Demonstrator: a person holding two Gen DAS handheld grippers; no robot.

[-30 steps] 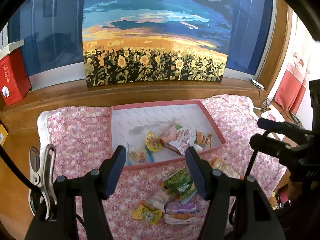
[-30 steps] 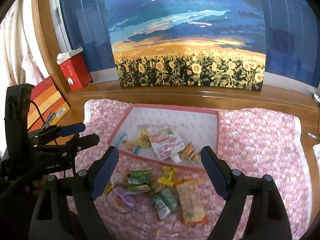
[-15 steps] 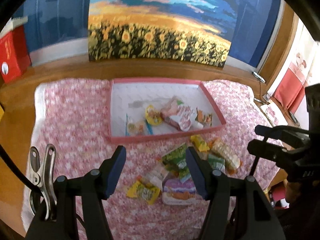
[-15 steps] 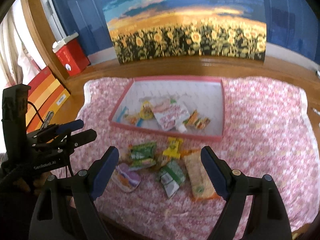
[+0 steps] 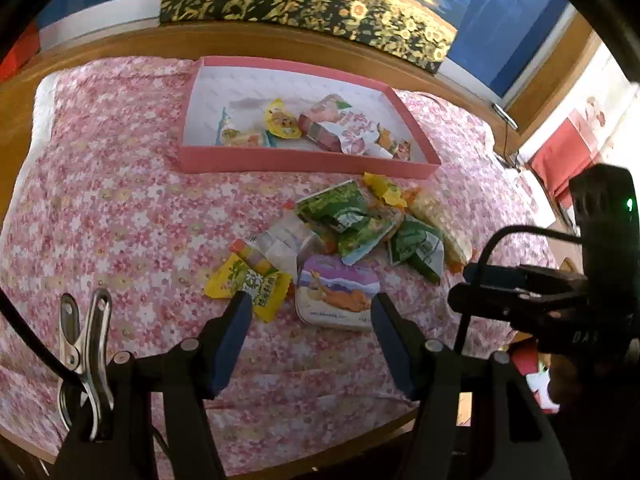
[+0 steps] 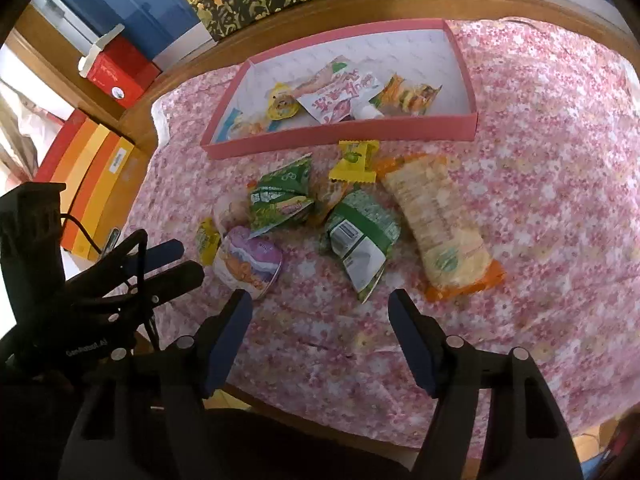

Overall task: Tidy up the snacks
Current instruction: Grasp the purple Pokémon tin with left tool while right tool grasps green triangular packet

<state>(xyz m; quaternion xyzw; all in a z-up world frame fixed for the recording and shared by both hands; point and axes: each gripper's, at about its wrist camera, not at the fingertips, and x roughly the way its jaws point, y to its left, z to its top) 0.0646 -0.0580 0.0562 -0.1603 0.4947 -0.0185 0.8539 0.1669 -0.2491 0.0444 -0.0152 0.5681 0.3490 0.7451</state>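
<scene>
My left gripper [image 5: 311,309] hangs with its jaws spread and nothing between them, over the near edge of the snack pile on the pink floral cloth [image 5: 120,208]. Just beyond its tips lie the yellow packet [image 5: 248,280] on the left and the lilac-lidded cup [image 5: 338,294] on the right. The worry here is that the two lie so close together, with a clear wrapper [image 5: 280,242] lapping over them, that closing on one may catch or drag its neighbour. The cup's foil lid faces up and looks slick, so a pinch across it could slide off.

My right gripper [image 6: 320,306] also stands apart and empty, its jaws having just been narrowing with nothing between them. It is aimed at the cloth short of the green packet with the barcode [image 6: 360,248]. That packet is crumpled and puffy; pads meeting on a loose corner might lift it only to lose it. The long orange-ended cracker pack [image 6: 444,232] to the right is wide, and I judge a grip across its breadth could slip.

Both tools crowd one small pile, so they could knock each other.

The pink tray [image 6: 344,136] beyond the pile already holds several snacks: a yellow-lidded cup [image 6: 282,106], a pink-and-white pouch [image 6: 340,96] and an orange-green packet [image 6: 408,94]. The far half is bare.
</scene>
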